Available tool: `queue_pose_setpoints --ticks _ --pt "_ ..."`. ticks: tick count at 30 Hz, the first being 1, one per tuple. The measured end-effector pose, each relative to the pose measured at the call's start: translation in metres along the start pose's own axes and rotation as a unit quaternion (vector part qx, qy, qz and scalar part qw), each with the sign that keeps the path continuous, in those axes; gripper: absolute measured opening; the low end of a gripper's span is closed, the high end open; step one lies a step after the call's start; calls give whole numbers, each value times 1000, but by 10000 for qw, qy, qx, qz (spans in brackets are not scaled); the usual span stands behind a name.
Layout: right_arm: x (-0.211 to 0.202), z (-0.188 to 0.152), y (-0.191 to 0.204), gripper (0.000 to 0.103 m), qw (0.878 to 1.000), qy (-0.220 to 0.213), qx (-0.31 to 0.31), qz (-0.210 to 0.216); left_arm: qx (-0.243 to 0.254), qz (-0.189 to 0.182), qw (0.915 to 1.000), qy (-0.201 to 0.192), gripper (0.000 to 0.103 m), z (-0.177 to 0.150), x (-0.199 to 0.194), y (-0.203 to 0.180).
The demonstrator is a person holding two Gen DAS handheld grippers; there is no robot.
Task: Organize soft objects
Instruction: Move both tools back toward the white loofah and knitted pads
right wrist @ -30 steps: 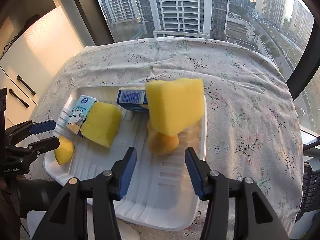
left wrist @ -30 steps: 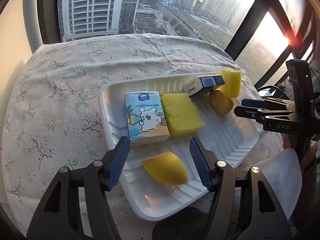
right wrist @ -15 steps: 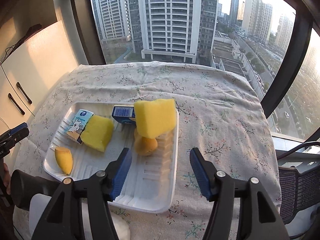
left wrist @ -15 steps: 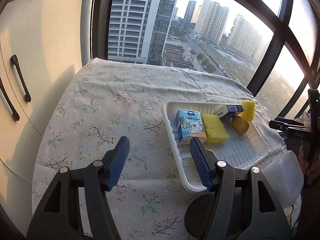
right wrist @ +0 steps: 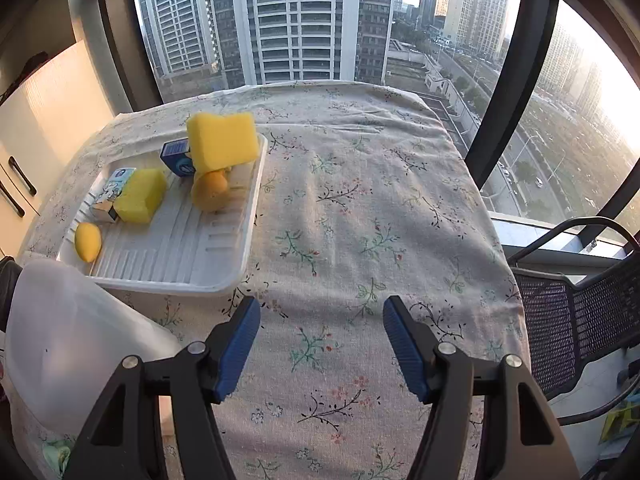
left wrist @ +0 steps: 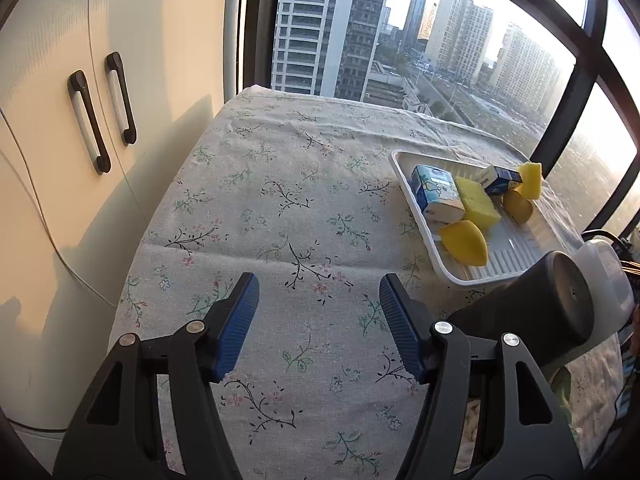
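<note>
A white tray (left wrist: 504,248) sits on the floral tablecloth and holds a tissue pack (left wrist: 434,194), a flat yellow sponge (left wrist: 478,202), a blue-and-white box (left wrist: 502,179), a yellow sponge block (left wrist: 530,174), a round yellow sponge (left wrist: 518,207) and a yellow teardrop sponge (left wrist: 464,236). The right wrist view shows the tray (right wrist: 208,264) at left with the sponge block (right wrist: 222,140) leaning on the round sponge (right wrist: 210,190). My left gripper (left wrist: 318,330) is open and empty, left of the tray. My right gripper (right wrist: 320,346) is open and empty, right of the tray.
A white cabinet with dark handles (left wrist: 100,116) stands left of the table. A translucent white container (right wrist: 68,340) sits at the near table edge by the tray. A black mesh chair (right wrist: 576,312) is at the right. Windows lie beyond the far edge.
Both grippers have pulled back and away from the tray, the left swinging leftward and the right rightward. The objects in the tray have stayed in place.
</note>
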State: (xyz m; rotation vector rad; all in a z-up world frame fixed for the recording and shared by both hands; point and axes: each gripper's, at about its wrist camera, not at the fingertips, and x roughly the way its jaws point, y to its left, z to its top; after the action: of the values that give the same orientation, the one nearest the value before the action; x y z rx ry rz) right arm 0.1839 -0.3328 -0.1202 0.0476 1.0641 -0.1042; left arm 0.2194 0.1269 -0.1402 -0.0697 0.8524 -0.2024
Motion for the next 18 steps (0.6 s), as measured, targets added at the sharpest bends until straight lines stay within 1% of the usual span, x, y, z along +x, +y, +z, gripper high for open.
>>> queue_pose_setpoints --ticks 9,14,18 --pt "-25 -64 -16 67 9998 107 158 -101 175 148 9995 229 61 -48 -15 -3" --pt "-46 -98 -11 67 9997 53 137 -186 249 99 9989 391 61 -77 -25 -7" --pt "-65 -130 0 67 9999 41 3 -116 362 -16 9978 560 61 -101 -34 -9"
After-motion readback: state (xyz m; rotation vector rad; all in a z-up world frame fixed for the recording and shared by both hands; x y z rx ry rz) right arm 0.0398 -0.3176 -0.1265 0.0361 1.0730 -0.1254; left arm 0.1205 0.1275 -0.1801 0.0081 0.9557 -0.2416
